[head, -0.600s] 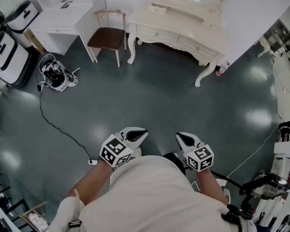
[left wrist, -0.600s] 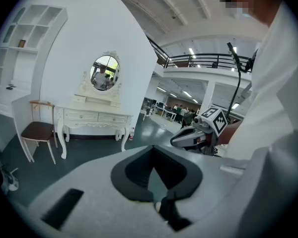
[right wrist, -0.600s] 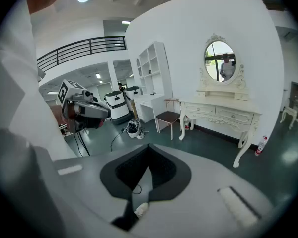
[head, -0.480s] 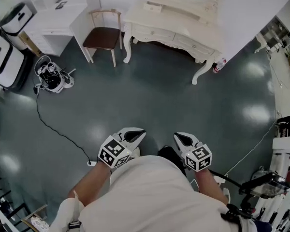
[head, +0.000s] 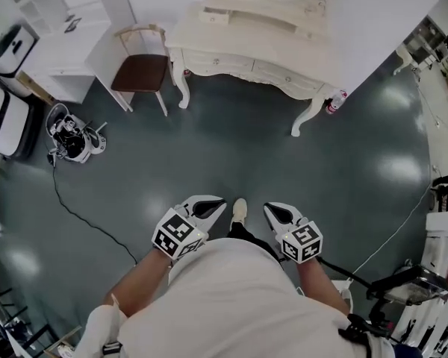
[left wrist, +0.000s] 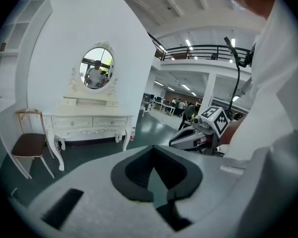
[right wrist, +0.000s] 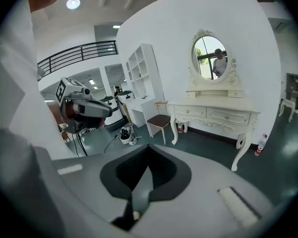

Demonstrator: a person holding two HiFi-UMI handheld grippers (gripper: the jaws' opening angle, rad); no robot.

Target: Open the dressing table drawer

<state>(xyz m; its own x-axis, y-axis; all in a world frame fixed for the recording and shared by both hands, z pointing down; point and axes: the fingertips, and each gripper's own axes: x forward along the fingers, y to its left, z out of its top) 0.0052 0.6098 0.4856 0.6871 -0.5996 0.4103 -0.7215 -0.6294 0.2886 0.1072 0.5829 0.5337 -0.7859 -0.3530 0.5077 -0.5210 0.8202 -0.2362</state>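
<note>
Drawers [head: 216, 63] sit closed in the dressing table [head: 243, 34] far across the floor [head: 231, 148]. Left gripper [head: 218, 204] and right gripper [head: 270, 209] have jaws together, empty; approach squarely, then spread jaws at a knob [right wrist: 193, 111].

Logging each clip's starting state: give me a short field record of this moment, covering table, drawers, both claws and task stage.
dressing table: against the far wall, across open floor from the person
drawers: both fronts look closed
chair: beside the table, at its left in the head view
left claw: shut, empty
right claw: shut, empty
task stage: table not reached, nothing touched
</note>
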